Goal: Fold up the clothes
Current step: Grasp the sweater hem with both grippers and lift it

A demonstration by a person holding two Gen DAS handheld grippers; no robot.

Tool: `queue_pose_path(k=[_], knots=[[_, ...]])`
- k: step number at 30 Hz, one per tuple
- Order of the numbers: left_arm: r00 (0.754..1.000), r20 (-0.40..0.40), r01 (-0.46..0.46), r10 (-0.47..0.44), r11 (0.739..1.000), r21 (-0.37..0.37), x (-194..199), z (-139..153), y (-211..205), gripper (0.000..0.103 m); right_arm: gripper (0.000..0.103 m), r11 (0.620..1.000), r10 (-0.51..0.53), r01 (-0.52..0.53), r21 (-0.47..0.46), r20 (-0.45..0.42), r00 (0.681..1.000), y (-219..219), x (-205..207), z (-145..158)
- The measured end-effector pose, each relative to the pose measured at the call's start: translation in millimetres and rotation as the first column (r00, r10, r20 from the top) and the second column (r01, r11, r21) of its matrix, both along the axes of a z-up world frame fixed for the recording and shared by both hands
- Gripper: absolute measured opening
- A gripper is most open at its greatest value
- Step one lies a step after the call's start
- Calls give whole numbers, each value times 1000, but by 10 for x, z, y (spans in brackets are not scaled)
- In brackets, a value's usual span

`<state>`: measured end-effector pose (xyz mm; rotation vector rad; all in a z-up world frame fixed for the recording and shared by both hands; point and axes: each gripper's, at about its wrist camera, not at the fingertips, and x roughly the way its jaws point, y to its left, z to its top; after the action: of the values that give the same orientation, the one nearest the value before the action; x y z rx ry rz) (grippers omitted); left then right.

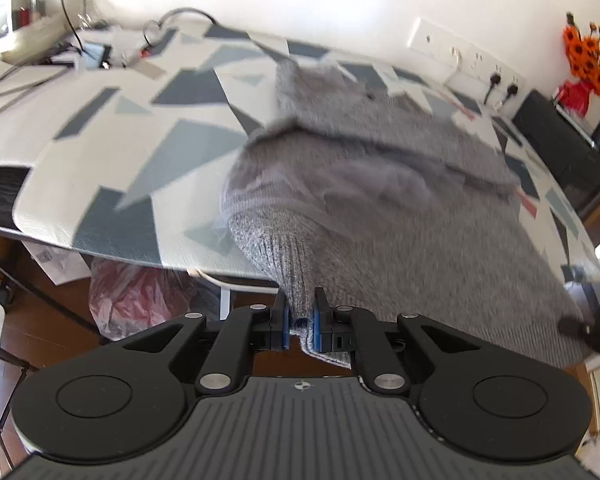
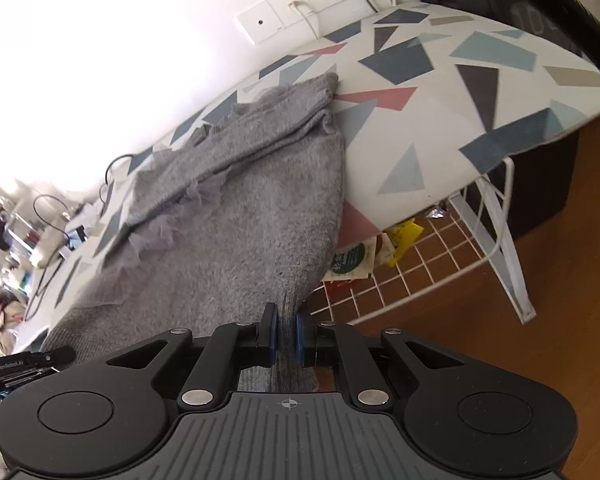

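The fold looks barely begun — the grey sweater [image 1: 380, 184] lies mostly spread on the patterned surface [image 1: 100, 128], its ribbed hem clenched at one corner in the left gripper [image 1: 301, 320] and at the other in the right gripper [image 2: 286, 334] — every fold seemingly remains.

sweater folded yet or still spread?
Partly folded: the grey sweater has an upper layer doubled over, while both grippers' fingers pinch its ribbed hem.
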<state>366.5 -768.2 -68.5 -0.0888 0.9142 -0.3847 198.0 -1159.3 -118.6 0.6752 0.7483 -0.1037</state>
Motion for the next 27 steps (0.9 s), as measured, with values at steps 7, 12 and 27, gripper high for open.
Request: queue_pose_path(k=[7, 12, 27], knots=[[993, 114, 6, 8, 992, -122, 439, 456, -220, 11, 8, 999, -46, 48, -15, 132, 990, -133, 240, 519], [984, 174, -15, 45, 985, -170, 938, 742, -426, 11, 8, 993, -114, 118, -5, 210, 971, -403, 663, 818], [998, 59, -26, 35, 989, -142, 2602, 511, -879, 11, 7, 960, -275, 279, 3, 169, 946, -785, 2201, 734]])
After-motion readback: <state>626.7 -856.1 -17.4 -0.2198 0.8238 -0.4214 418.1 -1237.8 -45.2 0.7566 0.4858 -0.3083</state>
